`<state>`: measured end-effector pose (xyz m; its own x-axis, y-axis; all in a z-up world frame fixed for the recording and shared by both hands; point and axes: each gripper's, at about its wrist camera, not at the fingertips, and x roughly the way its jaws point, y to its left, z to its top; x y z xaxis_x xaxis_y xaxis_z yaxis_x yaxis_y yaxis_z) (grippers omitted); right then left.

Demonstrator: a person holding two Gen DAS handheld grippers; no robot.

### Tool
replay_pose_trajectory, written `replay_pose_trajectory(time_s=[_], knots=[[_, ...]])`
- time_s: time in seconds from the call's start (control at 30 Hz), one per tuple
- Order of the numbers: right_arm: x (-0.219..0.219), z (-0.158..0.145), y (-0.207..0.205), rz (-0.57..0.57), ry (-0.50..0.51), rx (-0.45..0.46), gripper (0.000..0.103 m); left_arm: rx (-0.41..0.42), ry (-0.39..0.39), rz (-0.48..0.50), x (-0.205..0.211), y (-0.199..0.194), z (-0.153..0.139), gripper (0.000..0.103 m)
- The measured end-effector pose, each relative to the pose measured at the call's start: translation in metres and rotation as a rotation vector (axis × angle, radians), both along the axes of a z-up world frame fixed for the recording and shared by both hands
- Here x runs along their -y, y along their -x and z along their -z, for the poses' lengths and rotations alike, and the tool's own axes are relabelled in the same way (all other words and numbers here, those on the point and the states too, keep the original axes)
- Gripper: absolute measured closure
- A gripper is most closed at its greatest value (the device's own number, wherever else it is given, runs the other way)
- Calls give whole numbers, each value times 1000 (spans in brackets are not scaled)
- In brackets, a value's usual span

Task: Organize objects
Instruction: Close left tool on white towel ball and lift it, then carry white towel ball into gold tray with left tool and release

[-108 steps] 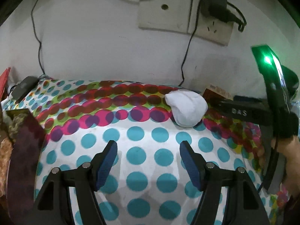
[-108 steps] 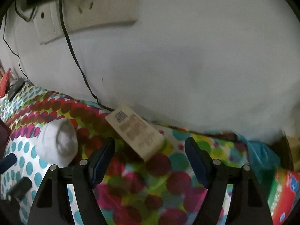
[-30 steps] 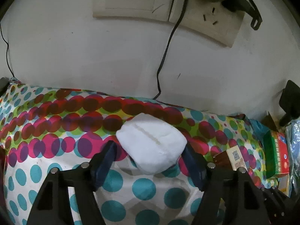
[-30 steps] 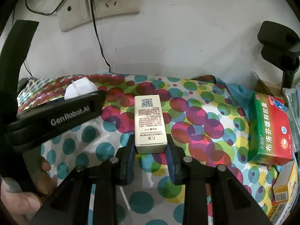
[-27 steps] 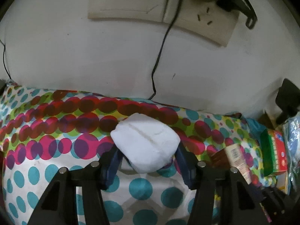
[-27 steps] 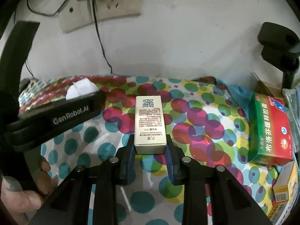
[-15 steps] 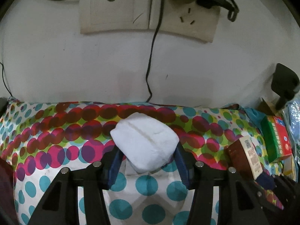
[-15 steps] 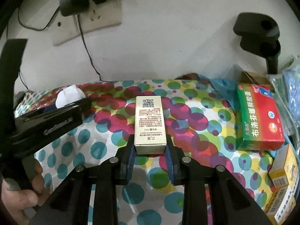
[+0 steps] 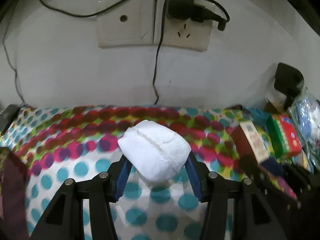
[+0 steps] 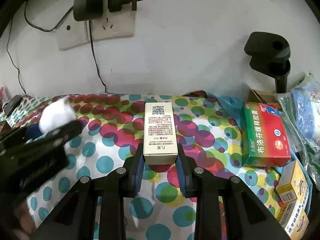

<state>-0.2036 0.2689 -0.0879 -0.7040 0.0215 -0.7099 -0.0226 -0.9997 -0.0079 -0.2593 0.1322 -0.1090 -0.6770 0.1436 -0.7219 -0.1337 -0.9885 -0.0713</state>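
My left gripper (image 9: 157,172) is shut on a white rolled sock (image 9: 155,149) and holds it above the polka-dot cloth (image 9: 80,160). My right gripper (image 10: 160,168) is shut on a slim beige box with a QR code (image 10: 159,132), held level over the cloth (image 10: 112,160). In the right wrist view the sock (image 10: 56,116) and the left gripper's black body (image 10: 34,150) show at the left. In the left wrist view the beige box (image 9: 251,141) shows at the right, blurred.
A red and green medicine box (image 10: 264,132) lies at the right, with yellow boxes (image 10: 292,184) and plastic packets (image 10: 306,116) beside it. A black clamp (image 10: 270,54) stands behind. Wall sockets with plugs and cables (image 9: 154,30) hang above the cloth.
Both grippers have closed on their objects and lifted back from the wall. The sock and the beige box now sit higher over the cloth, and the box is nearer the medicine boxes.
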Motion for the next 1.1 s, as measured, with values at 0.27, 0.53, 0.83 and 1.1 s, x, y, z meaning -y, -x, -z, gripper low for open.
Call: replay_pose_trajectory(time_s=[0.27, 0.53, 0.83, 1.1], knots=[[-15, 16, 8, 15, 70, 82, 75, 23, 47, -47, 44, -69, -26, 49], [-11, 17, 10, 28, 57, 102, 76, -12, 84, -58, 95, -144, -67, 49], [0, 20, 15, 29, 6, 110, 75, -48, 56, -201, 193, -205, -116, 49], [5, 21, 17, 30, 5, 110, 75, 39, 65, -286, 248, -238, -95, 49]])
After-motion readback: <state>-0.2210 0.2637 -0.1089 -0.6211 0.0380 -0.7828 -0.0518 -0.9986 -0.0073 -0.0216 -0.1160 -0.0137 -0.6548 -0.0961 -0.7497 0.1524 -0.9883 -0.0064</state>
